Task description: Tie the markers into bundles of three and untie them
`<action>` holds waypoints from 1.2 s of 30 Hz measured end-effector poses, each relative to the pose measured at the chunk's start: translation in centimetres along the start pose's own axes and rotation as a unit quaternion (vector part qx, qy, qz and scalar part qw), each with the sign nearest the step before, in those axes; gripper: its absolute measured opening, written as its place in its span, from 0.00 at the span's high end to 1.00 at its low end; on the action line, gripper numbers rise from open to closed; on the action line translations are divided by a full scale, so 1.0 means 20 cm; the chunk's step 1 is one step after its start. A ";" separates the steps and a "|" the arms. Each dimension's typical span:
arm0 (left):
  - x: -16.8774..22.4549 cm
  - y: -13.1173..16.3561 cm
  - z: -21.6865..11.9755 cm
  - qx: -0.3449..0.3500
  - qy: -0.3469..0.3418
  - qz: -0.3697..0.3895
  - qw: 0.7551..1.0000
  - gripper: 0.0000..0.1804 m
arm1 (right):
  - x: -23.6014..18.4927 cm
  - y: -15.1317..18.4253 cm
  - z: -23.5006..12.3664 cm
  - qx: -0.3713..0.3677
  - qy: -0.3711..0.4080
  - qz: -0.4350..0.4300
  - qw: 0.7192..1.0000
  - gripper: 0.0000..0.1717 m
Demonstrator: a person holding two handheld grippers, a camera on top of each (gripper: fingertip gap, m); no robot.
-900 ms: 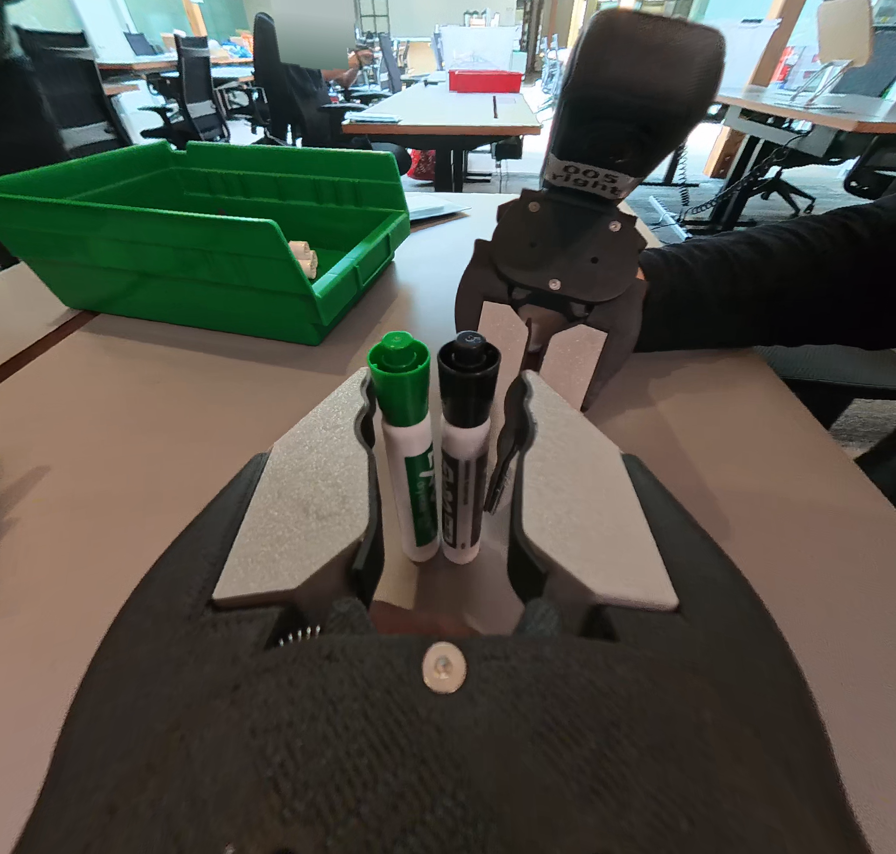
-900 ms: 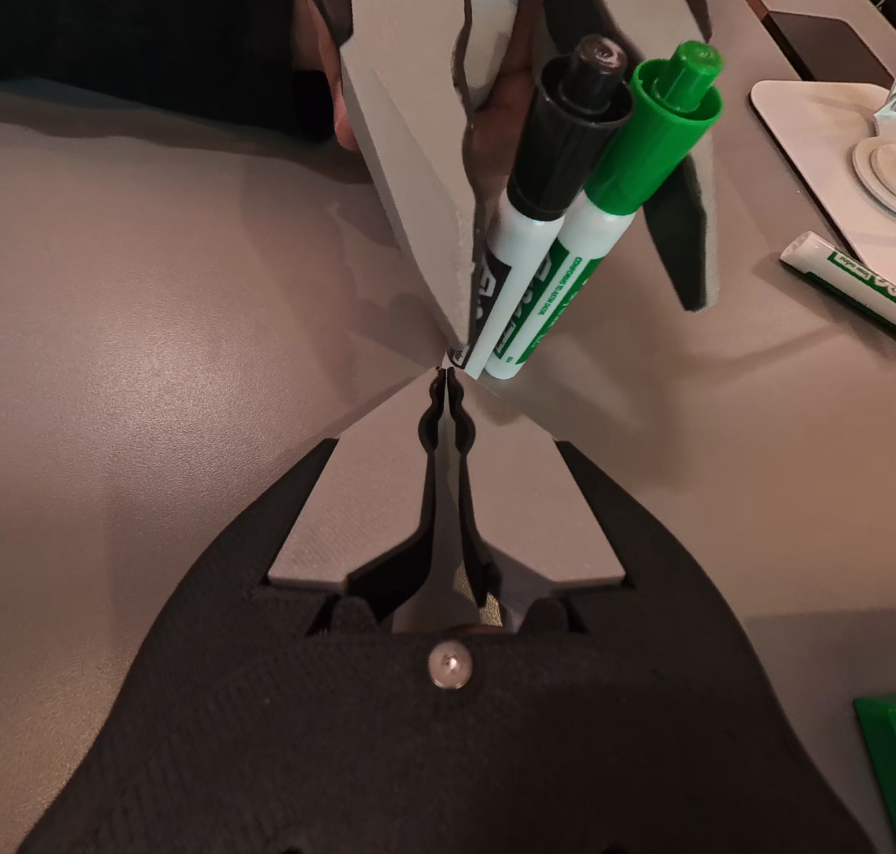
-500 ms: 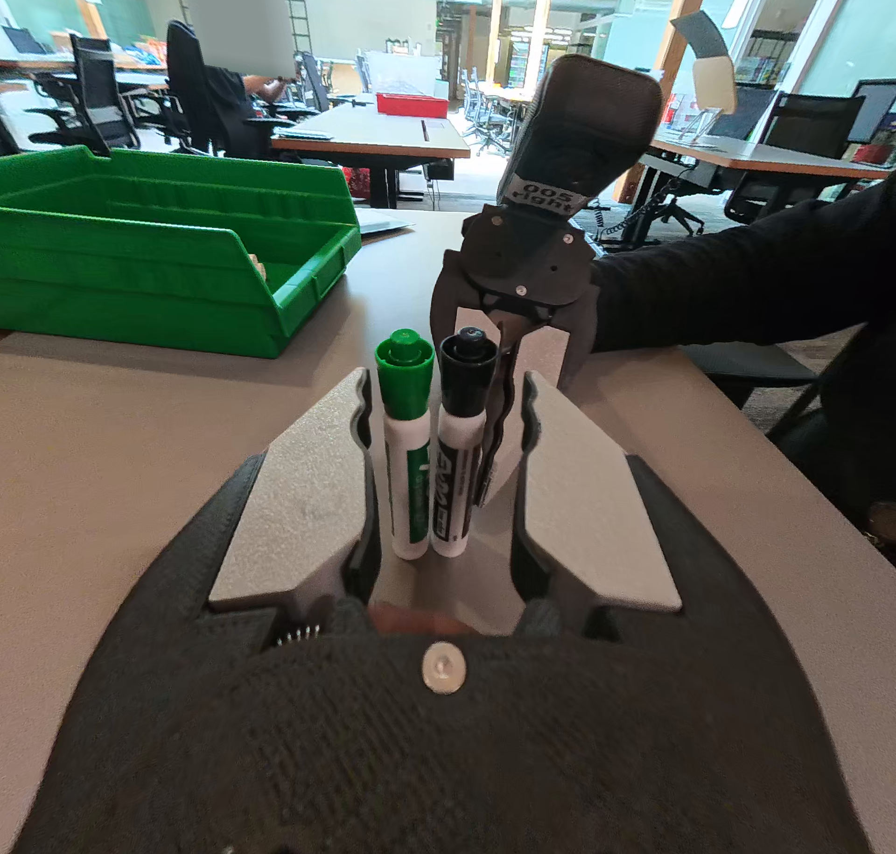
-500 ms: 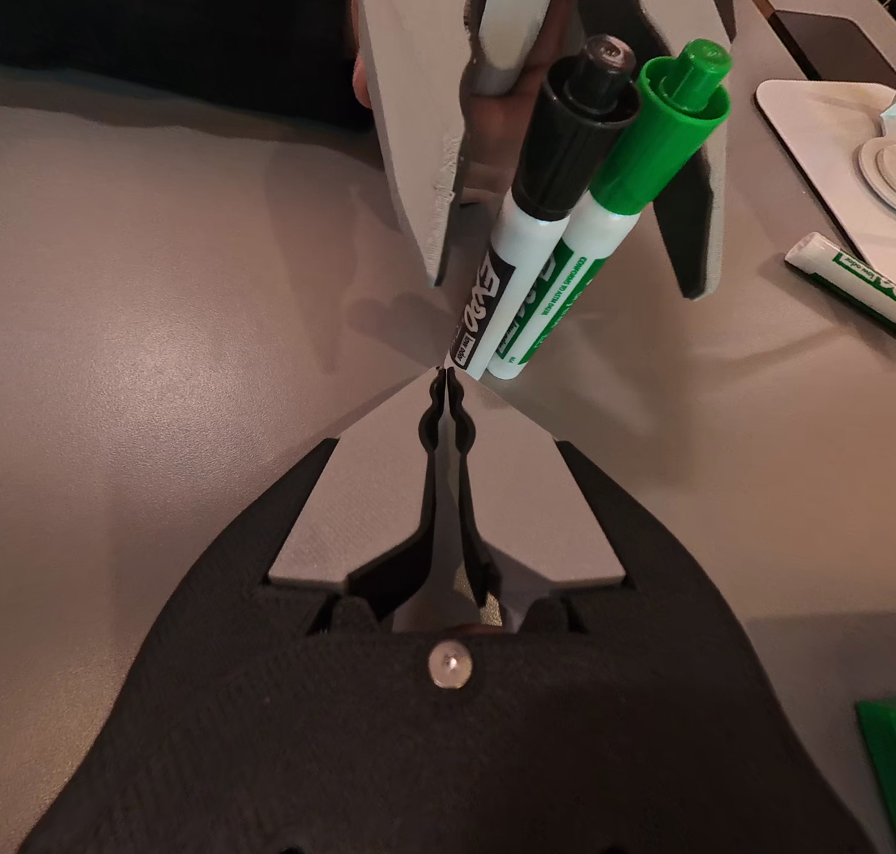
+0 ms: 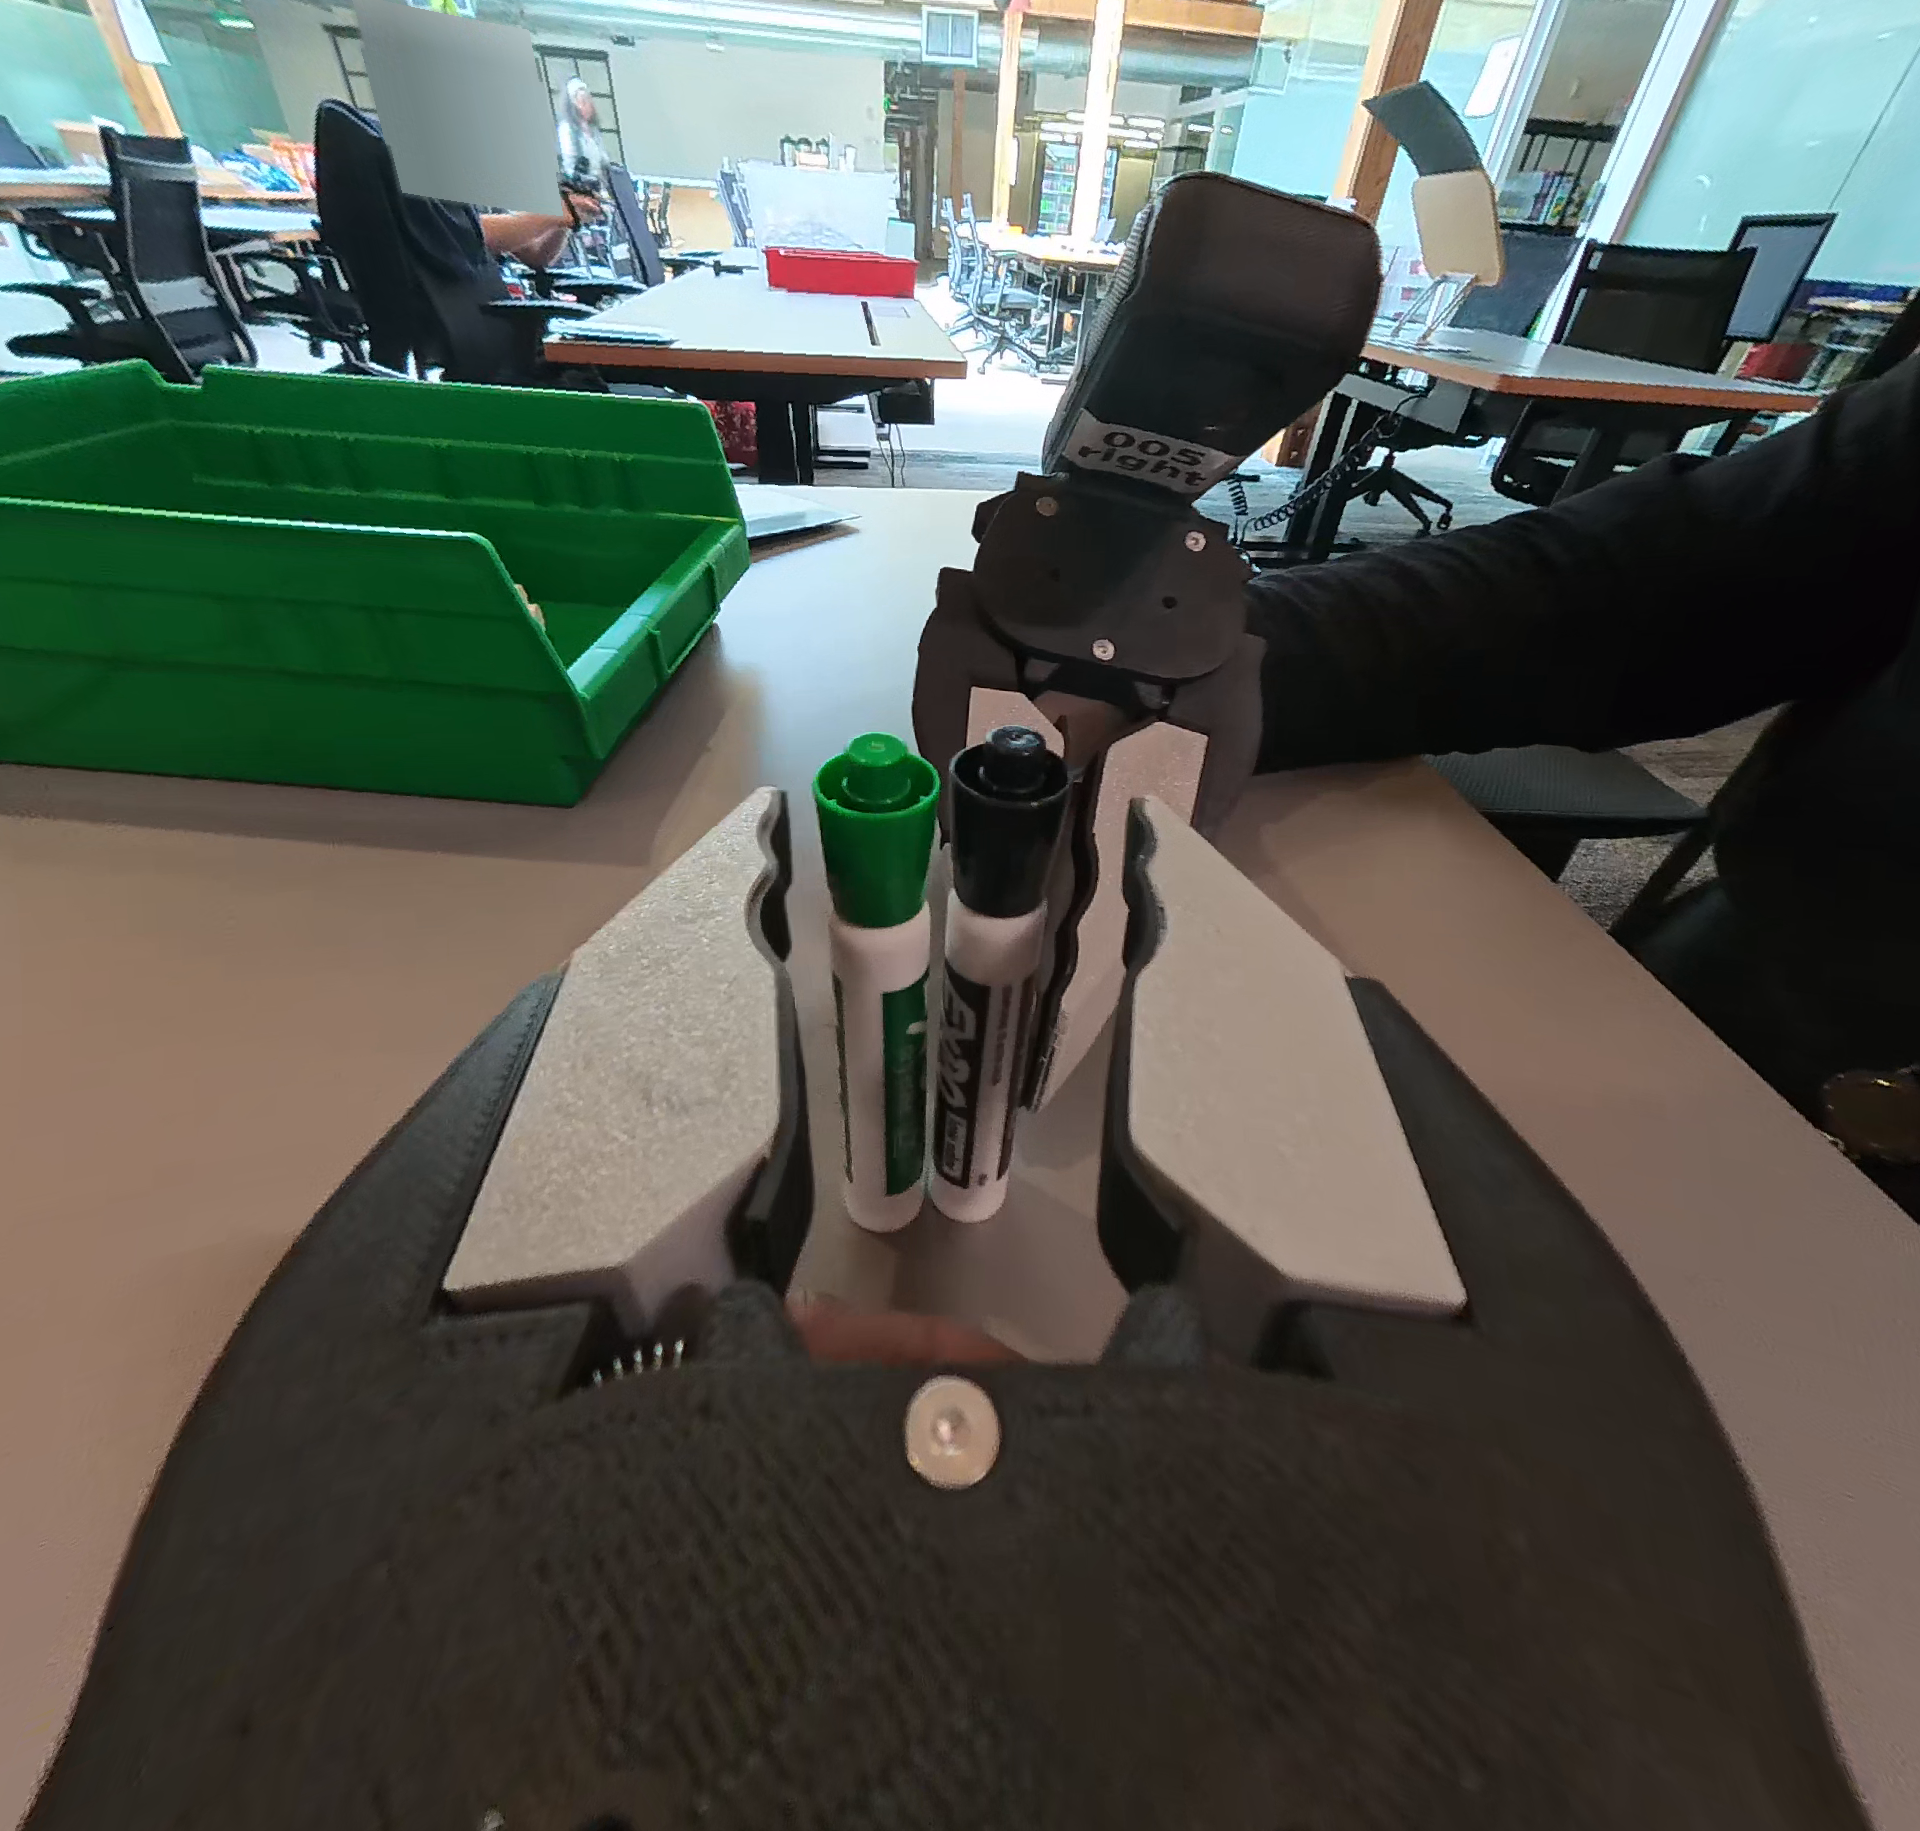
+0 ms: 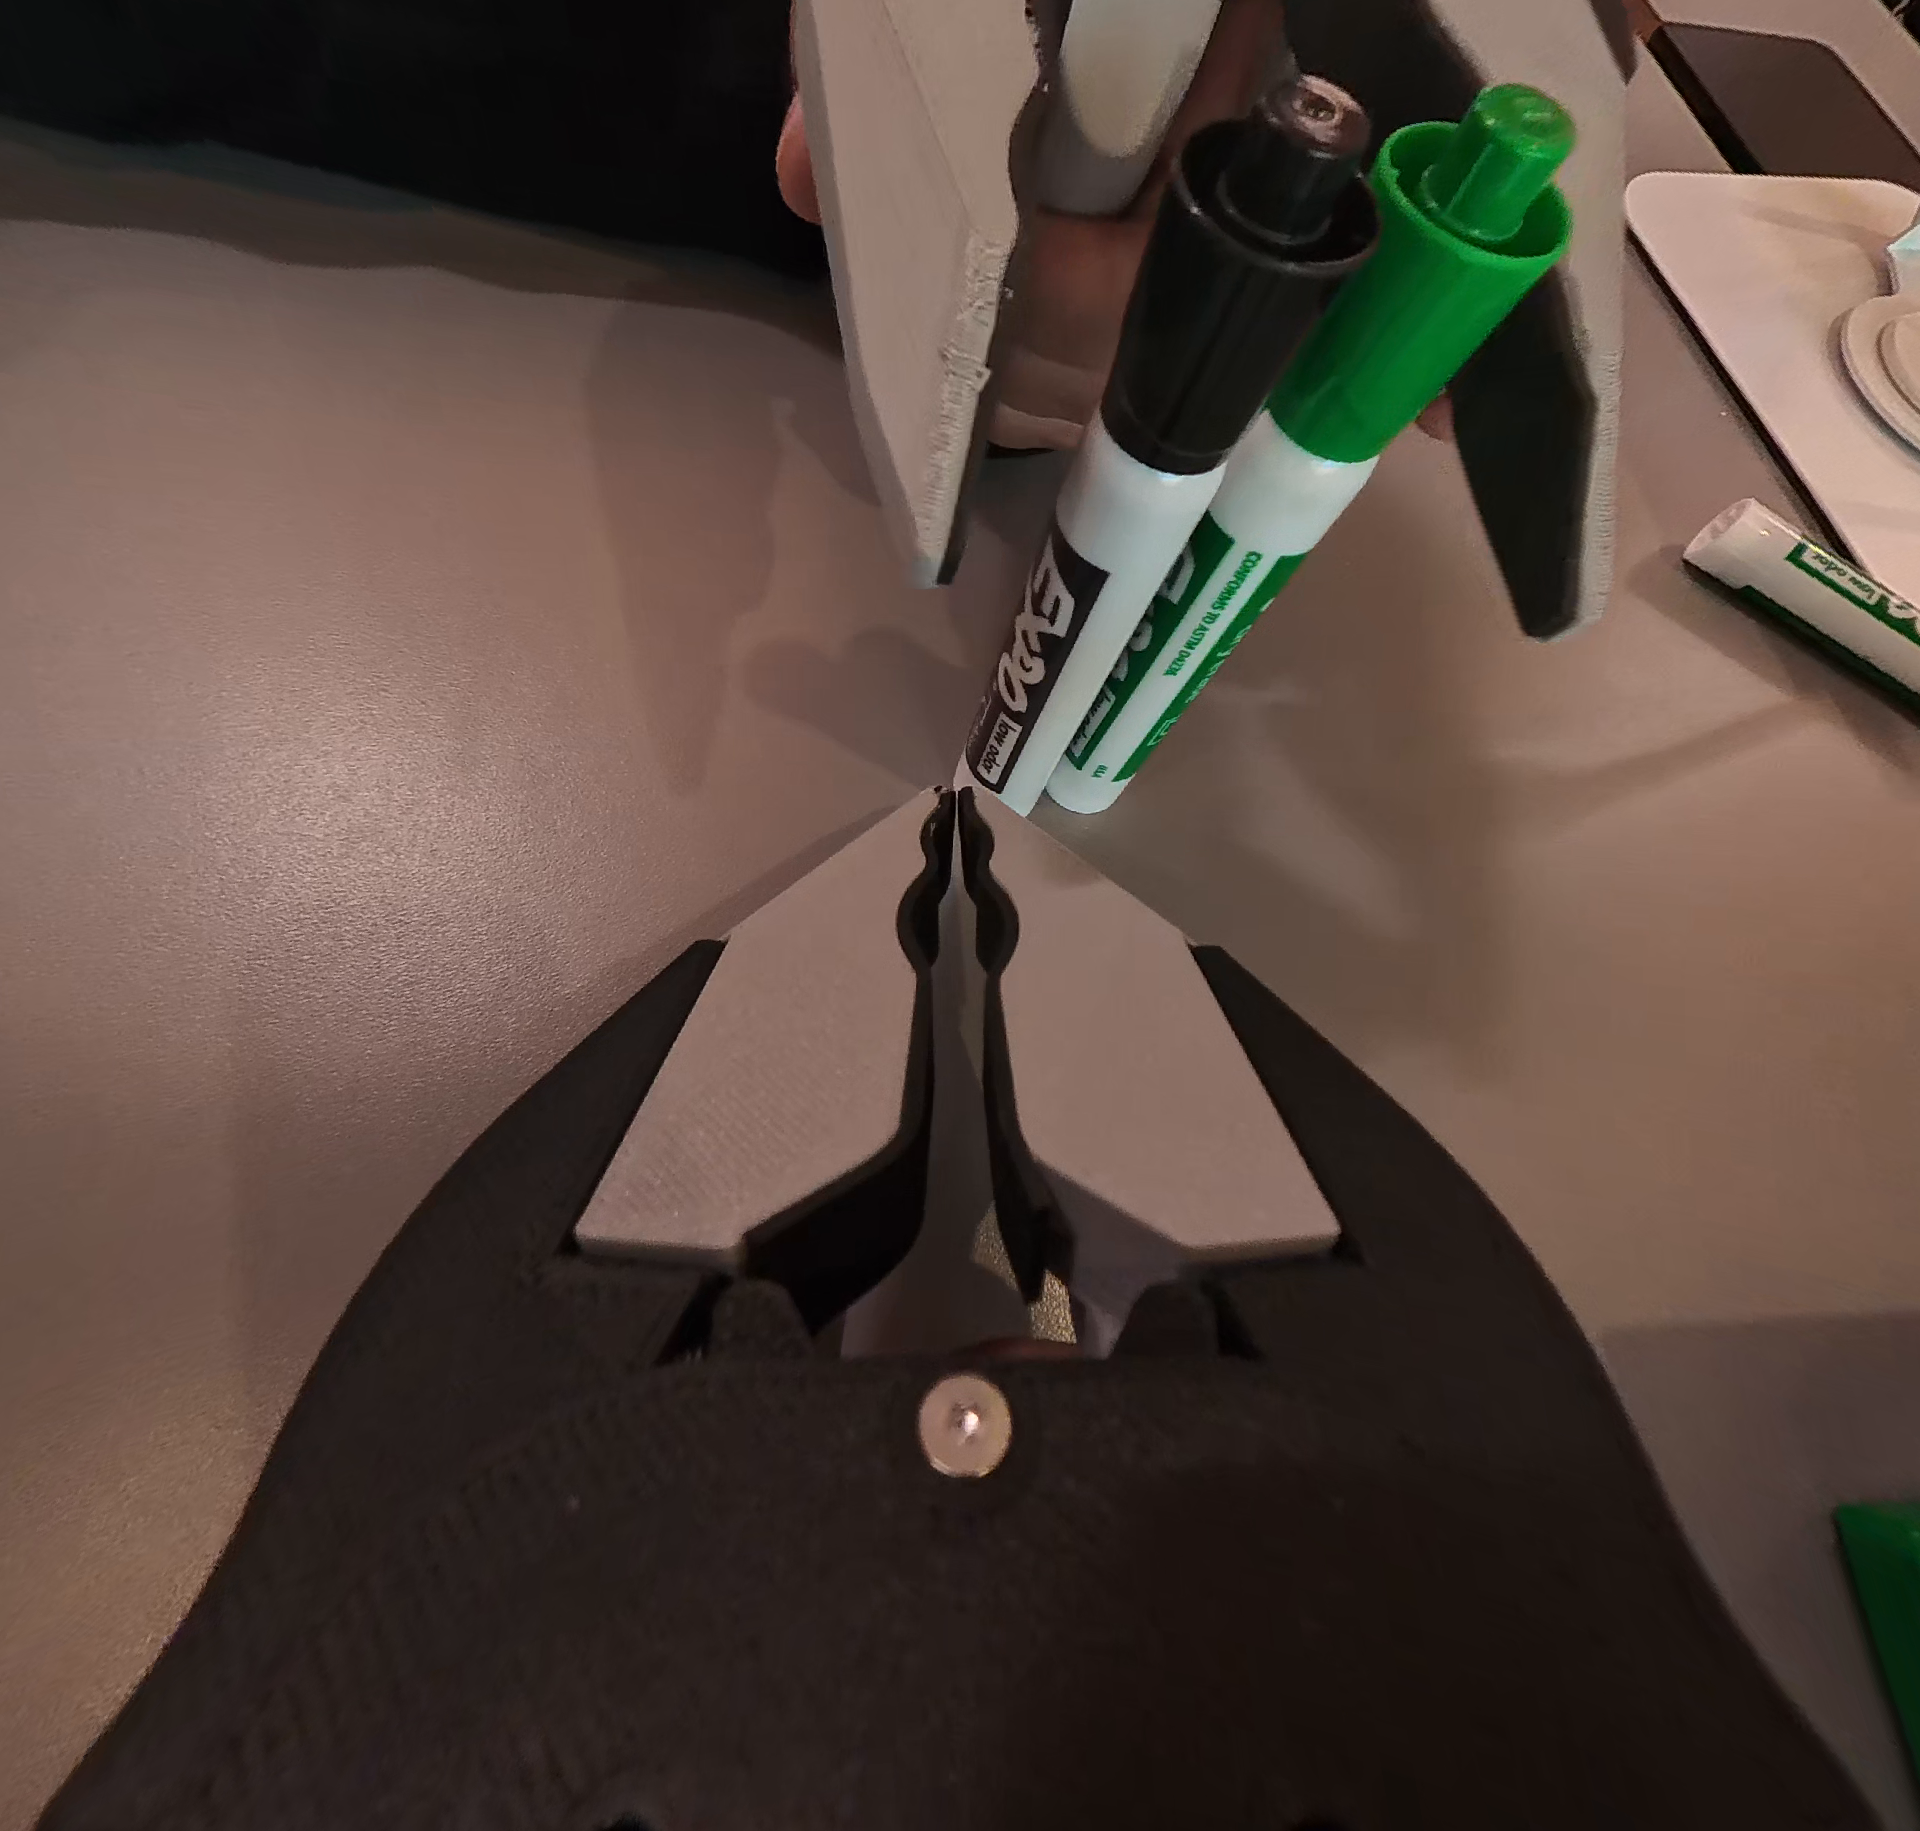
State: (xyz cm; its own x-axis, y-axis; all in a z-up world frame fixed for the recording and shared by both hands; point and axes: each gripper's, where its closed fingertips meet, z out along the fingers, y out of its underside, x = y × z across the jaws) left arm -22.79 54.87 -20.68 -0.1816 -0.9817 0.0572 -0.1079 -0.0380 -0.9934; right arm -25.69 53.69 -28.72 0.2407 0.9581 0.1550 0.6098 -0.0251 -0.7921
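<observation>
L wrist: green-capped marker (image 5: 878, 960) + black-capped marker (image 5: 992, 960), white barrels, upright side by side on the table (image 5: 312, 950), between left gripper (image 5: 956, 846) fingers; jaws wide, pads clear of both.

R wrist: right gripper (image 6: 954, 799) closed on nothing, tips just beside black marker's base. 3rd marker (image 6: 1808, 612) lies far right.
</observation>
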 end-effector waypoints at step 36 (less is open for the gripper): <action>0.00 0.00 0.02 0.003 -0.021 0.013 1.000 0.71 | -0.01 0.00 0.00 -0.004 0.001 -0.006 1.000 1.00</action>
State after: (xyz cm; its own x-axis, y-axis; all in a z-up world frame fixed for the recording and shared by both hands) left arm -22.36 54.85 -20.67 -0.1434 -0.9893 0.0276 -0.0987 -0.0135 -0.9950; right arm -25.74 53.57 -28.85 0.2345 0.9580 0.1651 0.6186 -0.0160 -0.7855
